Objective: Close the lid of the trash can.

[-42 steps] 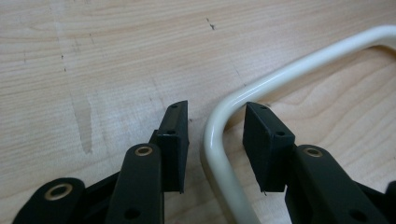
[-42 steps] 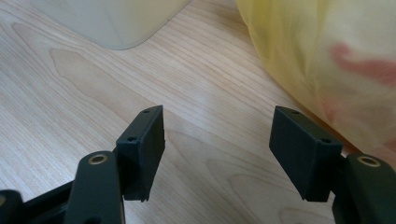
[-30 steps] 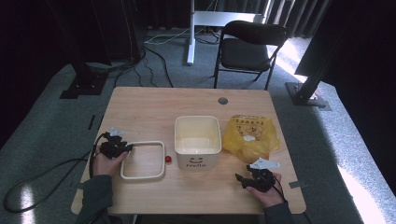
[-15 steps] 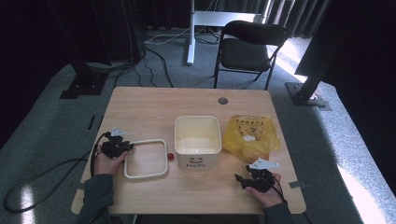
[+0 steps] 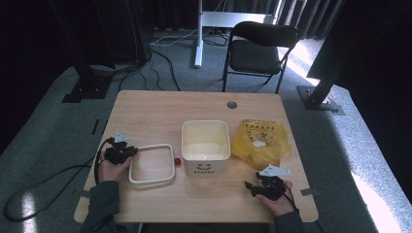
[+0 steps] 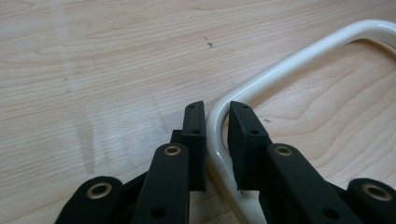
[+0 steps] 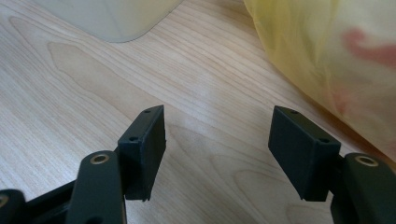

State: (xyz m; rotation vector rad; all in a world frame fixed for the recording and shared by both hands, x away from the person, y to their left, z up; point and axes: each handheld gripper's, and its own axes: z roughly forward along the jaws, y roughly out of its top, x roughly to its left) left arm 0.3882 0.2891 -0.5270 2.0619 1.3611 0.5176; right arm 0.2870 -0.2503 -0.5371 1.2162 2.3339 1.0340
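The left tool [image 6: 217, 140] had just squeezed tight on the white frame [image 5: 151, 164] near the bench's [image 5: 160, 109] left edge. The right tool [image 7: 219, 149] stayed spread wide, holding nothing, near the front right corner by the yellow bag [image 5: 261, 141].

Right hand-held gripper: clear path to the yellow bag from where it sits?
Probably yes. The right hand-held gripper is open with nothing between its jaws, and bare table lies between it and the yellow bag just ahead.

My black jaws; a cream frame [image 6: 280, 70], a cream bin [image 5: 205, 145], a yellow bag [image 5: 262, 141], a red ball [image 5: 178, 160], a pale wood-grain tabletop [image 5: 160, 109].
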